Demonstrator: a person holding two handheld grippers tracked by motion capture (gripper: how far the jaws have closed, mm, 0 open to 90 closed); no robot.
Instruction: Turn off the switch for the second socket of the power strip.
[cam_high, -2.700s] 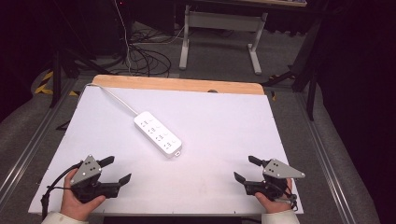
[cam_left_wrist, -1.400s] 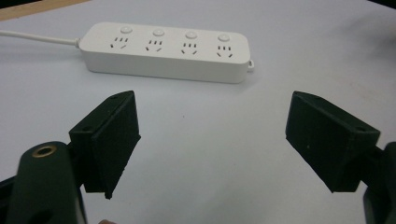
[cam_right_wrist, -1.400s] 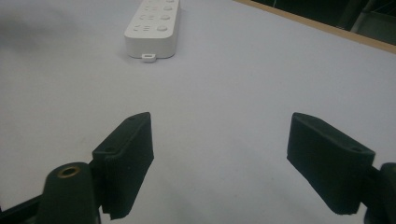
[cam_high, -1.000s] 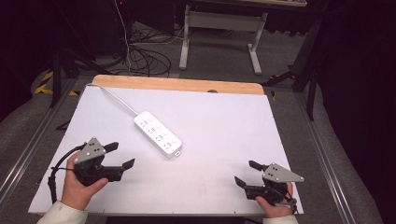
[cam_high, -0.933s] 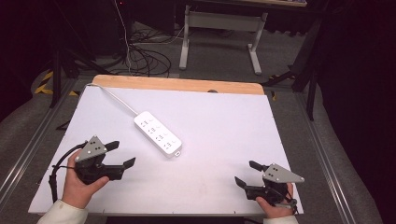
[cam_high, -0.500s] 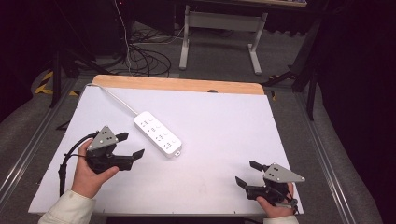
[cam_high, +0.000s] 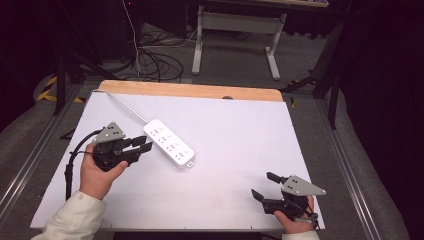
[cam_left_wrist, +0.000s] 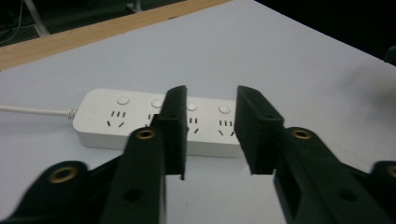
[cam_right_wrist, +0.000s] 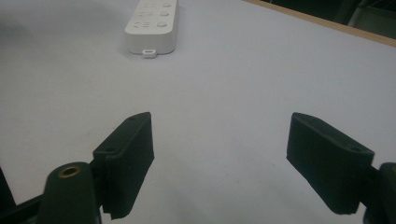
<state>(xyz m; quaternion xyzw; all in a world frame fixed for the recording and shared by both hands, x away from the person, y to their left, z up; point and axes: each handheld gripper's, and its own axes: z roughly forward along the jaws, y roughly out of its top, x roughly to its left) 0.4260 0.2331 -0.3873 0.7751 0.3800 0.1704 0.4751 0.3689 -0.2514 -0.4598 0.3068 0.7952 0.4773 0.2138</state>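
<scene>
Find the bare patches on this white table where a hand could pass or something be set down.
Free: the wide middle and far-right stretch of the white table, between the white four-socket power strip and the right gripper; also the near edge between both hands. Crowded: the left side, where the left gripper sits close by the strip and its cord.

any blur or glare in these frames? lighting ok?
High view: sharp, table evenly lit, surroundings dark. Left gripper view: power strip slightly soft, left hand-held gripper jaws sharper. Right gripper view: right hand-held gripper jaws blurred, no glare.
</scene>
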